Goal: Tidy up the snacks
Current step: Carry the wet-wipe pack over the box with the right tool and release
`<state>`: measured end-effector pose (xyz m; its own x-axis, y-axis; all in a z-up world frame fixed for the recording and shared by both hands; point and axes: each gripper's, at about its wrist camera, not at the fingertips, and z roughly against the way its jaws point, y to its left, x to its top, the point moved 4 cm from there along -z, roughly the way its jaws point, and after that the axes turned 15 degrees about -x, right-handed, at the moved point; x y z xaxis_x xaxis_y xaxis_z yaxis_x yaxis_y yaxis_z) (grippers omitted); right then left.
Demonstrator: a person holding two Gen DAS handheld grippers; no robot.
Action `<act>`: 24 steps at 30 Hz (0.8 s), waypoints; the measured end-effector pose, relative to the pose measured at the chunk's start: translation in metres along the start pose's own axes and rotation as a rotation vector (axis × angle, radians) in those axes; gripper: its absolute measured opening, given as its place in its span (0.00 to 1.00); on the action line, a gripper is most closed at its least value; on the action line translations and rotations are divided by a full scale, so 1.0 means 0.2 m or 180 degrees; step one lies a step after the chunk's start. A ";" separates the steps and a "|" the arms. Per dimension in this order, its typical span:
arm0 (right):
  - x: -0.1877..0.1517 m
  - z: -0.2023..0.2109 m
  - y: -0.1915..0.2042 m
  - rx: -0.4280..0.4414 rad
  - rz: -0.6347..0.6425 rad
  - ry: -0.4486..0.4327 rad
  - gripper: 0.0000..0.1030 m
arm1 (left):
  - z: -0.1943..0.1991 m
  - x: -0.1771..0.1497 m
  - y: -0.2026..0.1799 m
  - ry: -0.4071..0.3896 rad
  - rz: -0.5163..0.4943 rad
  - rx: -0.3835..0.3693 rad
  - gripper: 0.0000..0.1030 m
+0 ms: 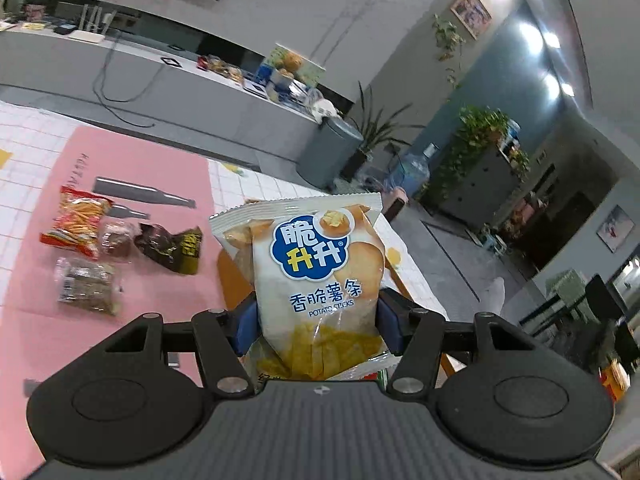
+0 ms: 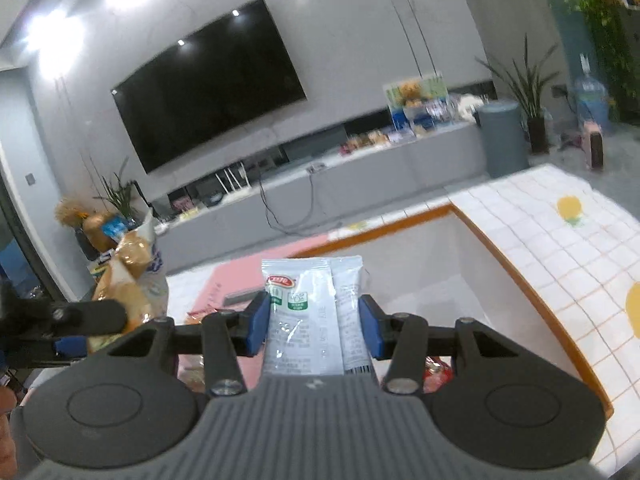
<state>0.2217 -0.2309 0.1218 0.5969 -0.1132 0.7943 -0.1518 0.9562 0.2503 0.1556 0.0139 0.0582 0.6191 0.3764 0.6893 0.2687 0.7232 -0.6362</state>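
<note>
Air-puffed and crushable, potato-stick bag (image 1: 316, 280) sits pinched low in my left claw (image 1: 318, 324), right claw (image 2: 316, 322) clamping a light, slippery white sachet (image 2: 312, 316) at 12 o'clock.

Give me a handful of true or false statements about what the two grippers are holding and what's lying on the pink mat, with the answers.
1. The left gripper is clamped on a potato sticks bag. True.
2. The right gripper is empty. False: it grips a white sachet.
3. Several snack packets lie on the pink mat. True.
4. The dark brown packet is held in a gripper. False: it lies on the mat.
5. The red-edged packet sits inside the white tray. False: it is on the mat.
</note>
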 end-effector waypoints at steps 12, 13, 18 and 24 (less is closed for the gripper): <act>0.07 -0.49 0.04 -0.0247 0.0219 0.0602 0.45 | -0.10 0.00 0.19 0.0068 0.0186 0.0127 0.66; 0.07 -0.53 0.06 -0.0286 0.0285 0.0635 0.45 | -0.10 0.00 0.20 0.0068 0.0199 0.0132 0.66; 0.05 -0.72 0.11 -0.0370 0.0431 0.0837 0.45 | -0.09 -0.01 0.18 0.0076 0.0213 0.0120 0.66; 0.01 -0.82 0.14 -0.0399 0.0622 0.0958 0.46 | -0.09 -0.01 0.15 0.0102 0.0189 0.0091 0.66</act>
<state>0.3474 -0.1596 0.0404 0.7739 0.1411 0.6174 -0.1991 0.9796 0.0258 0.1759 0.0251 0.0308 0.6568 0.4007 0.6388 0.2098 0.7167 -0.6651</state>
